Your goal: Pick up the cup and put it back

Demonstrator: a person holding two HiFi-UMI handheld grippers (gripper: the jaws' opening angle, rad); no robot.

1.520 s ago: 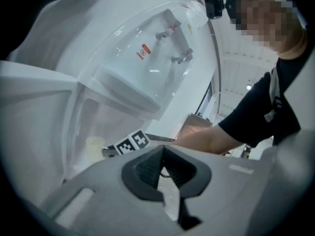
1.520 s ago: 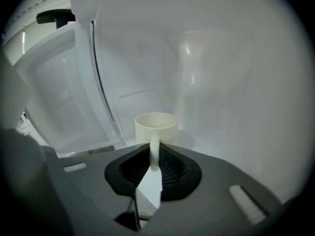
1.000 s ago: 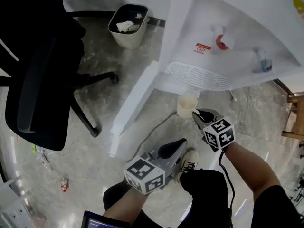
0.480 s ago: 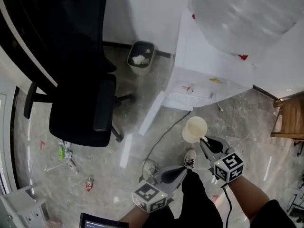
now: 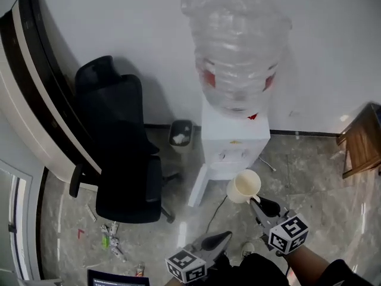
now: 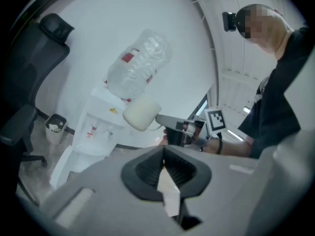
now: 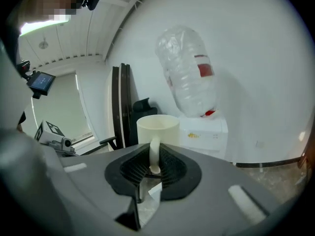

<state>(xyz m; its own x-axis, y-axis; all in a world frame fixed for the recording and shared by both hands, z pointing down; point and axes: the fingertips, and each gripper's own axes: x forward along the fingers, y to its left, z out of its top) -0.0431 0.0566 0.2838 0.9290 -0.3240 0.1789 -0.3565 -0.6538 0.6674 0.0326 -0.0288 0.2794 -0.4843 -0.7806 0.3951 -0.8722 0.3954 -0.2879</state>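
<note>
A cream cup (image 5: 243,186) hangs in the air in front of the white water dispenser (image 5: 233,145), held by its handle. My right gripper (image 5: 258,206) is shut on that handle; in the right gripper view the cup (image 7: 157,129) stands upright just beyond the jaws, with the handle (image 7: 154,154) pinched between them. My left gripper (image 5: 221,238) is lower and to the left, jaws shut with nothing in them. From the left gripper view the cup (image 6: 141,112) and the right gripper (image 6: 167,122) show ahead.
A clear water bottle (image 5: 237,52) tops the dispenser. A black office chair (image 5: 122,154) stands to the left, a small bin (image 5: 180,133) between chair and dispenser, a wooden stool (image 5: 361,140) at the right. Litter lies on the marble floor (image 5: 110,238).
The head view has swung up from the floor to the whole dispenser and wall. The cup, held by the right gripper, has risen away from the drip tray.
</note>
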